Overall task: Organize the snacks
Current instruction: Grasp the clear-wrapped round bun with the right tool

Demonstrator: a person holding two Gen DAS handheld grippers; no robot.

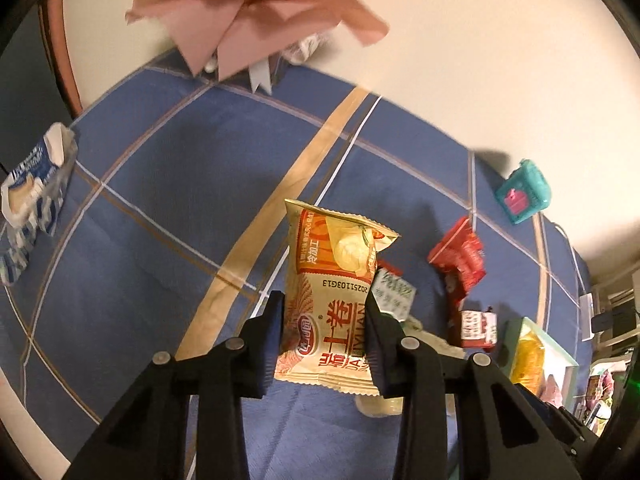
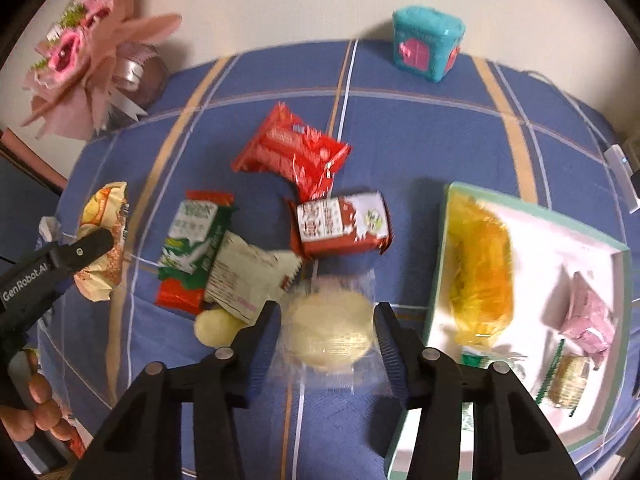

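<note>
My left gripper [image 1: 325, 320] is shut on a cream and orange snack packet [image 1: 334, 300] and holds it above the blue checked cloth [image 1: 160, 240]; the packet and gripper also show at the left of the right wrist view [image 2: 102, 240]. My right gripper [image 2: 326, 322] is open around a round pale pastry in clear wrap [image 2: 330, 332] lying on the cloth. Beyond it lie a green and red packet [image 2: 192, 248], a cream packet [image 2: 248, 276], a red and white packet [image 2: 344, 224] and a red packet [image 2: 292, 152]. A white tray [image 2: 560, 240] at right holds a yellow bag [image 2: 480, 276] and smaller snacks.
A teal toy box [image 2: 426, 46] stands at the cloth's far edge by the wall. A pink paper flower bouquet [image 2: 92, 60] is at the far left. A blue and white carton [image 1: 32, 196] lies at the left in the left wrist view. A second pale pastry [image 2: 214, 326] lies beside the cream packet.
</note>
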